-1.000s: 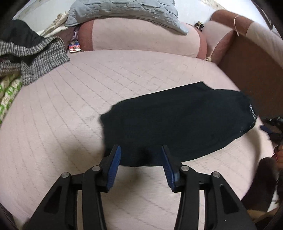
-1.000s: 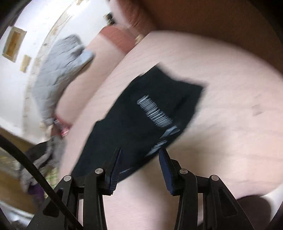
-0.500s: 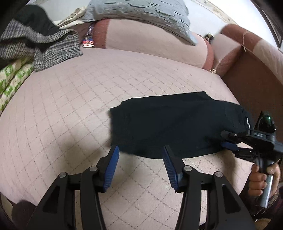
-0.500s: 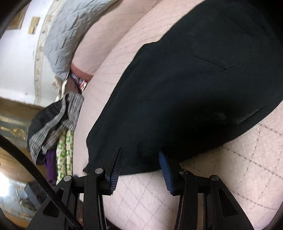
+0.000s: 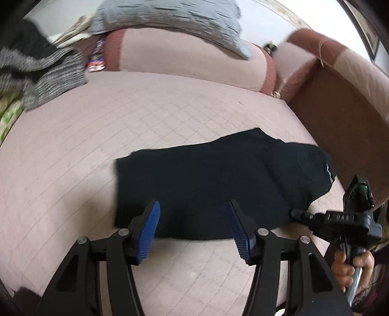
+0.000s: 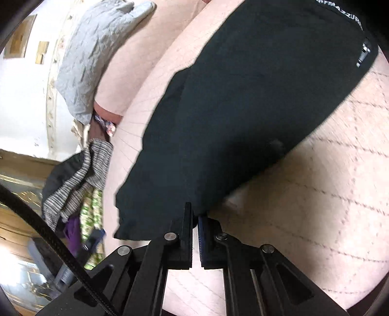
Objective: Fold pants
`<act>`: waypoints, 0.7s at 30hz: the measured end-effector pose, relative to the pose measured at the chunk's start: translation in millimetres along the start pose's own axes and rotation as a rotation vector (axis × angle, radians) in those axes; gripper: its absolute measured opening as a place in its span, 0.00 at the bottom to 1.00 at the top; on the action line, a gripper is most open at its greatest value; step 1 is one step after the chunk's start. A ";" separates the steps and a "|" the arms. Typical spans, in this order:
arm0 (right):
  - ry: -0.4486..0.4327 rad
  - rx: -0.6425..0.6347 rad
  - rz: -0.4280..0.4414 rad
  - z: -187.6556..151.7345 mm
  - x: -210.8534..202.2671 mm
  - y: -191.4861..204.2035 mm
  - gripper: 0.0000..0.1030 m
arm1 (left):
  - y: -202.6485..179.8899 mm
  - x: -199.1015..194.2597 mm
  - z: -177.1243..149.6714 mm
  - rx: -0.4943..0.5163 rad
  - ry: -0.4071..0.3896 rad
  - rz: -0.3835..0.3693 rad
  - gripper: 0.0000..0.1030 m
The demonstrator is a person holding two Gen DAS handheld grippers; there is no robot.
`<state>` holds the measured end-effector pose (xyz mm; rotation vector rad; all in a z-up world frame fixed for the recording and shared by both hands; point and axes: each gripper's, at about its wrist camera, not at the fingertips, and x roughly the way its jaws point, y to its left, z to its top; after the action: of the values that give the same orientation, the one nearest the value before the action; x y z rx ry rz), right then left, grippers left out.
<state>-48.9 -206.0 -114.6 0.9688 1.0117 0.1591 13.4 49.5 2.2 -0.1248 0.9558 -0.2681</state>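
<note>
Pants (image 5: pixel 206 184) edge is pinched by R gripper (image 6: pixel 195 218), jaws clamped; L gripper (image 5: pixel 194 226) jaws opening, nothing between. Both layers should be caught pre-lift.

The right gripper (image 6: pixel 195 214) is clamped tight (a hand (image 5: pixel 352 267) grips its handle), while the left gripper (image 5: pixel 194 231) jaws are opening.

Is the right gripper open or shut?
Shut: the right gripper has its jaws pinched together on the edge of the black pants.

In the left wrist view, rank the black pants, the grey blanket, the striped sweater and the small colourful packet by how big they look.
1. Black pants
2. Grey blanket
3. Striped sweater, cut off by the frame edge, so unsure against the blanket
4. Colourful packet
</note>
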 end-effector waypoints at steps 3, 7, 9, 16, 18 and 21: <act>0.021 0.046 -0.035 -5.8 -3.7 -20.2 0.09 | -20.0 24.4 0.7 0.044 0.039 -0.009 0.58; -0.006 0.112 0.020 -16.2 -33.8 -45.9 0.19 | -30.0 58.5 -11.5 0.078 0.119 0.016 0.58; -0.089 0.075 0.020 -17.2 -64.1 -49.7 0.22 | -27.9 71.2 -22.9 0.084 0.149 0.032 0.58; -0.358 0.051 -0.030 52.6 -122.8 -55.2 0.31 | -39.6 70.3 -31.7 0.146 0.112 0.073 0.64; -0.337 0.057 -0.014 78.2 -110.3 -56.9 0.32 | -40.0 71.1 -32.4 0.138 0.111 0.074 0.66; -0.255 0.082 -0.101 98.8 -85.6 -71.0 0.31 | -38.4 71.0 -31.9 0.122 0.108 0.062 0.71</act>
<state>-41.6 -353.3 -95.6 0.9827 0.8346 -0.0887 19.5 -6.8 -63.6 0.0319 1.0462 -0.2777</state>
